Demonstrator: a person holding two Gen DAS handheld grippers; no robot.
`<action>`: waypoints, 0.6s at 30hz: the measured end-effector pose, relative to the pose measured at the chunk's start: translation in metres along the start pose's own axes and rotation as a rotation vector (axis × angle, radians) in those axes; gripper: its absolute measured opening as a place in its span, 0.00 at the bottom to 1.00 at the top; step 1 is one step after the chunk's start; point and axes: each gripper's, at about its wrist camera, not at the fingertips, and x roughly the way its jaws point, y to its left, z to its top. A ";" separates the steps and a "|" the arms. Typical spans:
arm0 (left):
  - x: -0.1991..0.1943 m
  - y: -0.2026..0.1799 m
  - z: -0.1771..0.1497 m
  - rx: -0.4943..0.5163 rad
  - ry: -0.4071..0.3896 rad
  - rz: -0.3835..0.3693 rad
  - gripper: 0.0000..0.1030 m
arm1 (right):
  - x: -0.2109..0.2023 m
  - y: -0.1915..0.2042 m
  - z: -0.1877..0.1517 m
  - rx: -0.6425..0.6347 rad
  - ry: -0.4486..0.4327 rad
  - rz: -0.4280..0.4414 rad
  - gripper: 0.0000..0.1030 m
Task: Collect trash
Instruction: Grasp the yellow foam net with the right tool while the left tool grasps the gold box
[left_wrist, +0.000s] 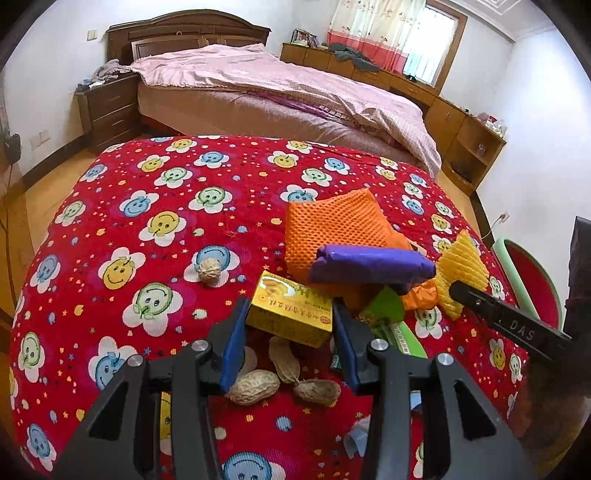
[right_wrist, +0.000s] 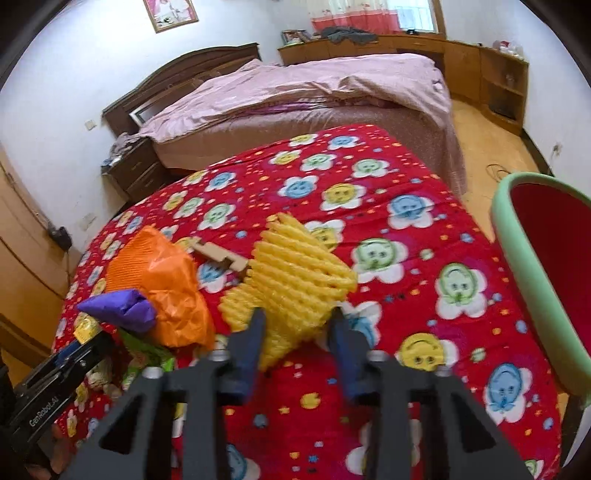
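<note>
On the red smiley-flower cloth lies a pile of trash. My left gripper (left_wrist: 290, 314) has its jaws on both sides of a yellow carton (left_wrist: 291, 314), touching it. Behind it lie an orange foam net (left_wrist: 332, 229), a purple wrapper (left_wrist: 369, 264), a green wrapper (left_wrist: 388, 317), a walnut (left_wrist: 209, 272) and peanuts (left_wrist: 284, 369). My right gripper (right_wrist: 297, 328) has its jaws around the lower edge of a yellow foam net (right_wrist: 295, 269). The yellow net also shows in the left wrist view (left_wrist: 461, 273). An orange bag (right_wrist: 166, 288) and the purple wrapper (right_wrist: 122, 304) lie left of it.
A red bin with a green rim (right_wrist: 532, 266) stands at the table's right edge. A cardboard piece (right_wrist: 218, 254) lies behind the yellow net. A bed with pink covers (left_wrist: 277, 88) stands beyond the table, with wooden cabinets (left_wrist: 461, 122) along the wall.
</note>
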 end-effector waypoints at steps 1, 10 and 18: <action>-0.002 -0.001 0.000 -0.001 -0.003 0.002 0.43 | -0.001 0.002 -0.001 -0.003 0.000 0.008 0.20; -0.035 -0.014 -0.002 0.004 -0.032 0.001 0.43 | -0.033 0.012 -0.014 -0.043 -0.042 0.066 0.12; -0.057 -0.039 -0.004 0.033 -0.046 -0.022 0.43 | -0.081 0.002 -0.021 -0.032 -0.110 0.079 0.12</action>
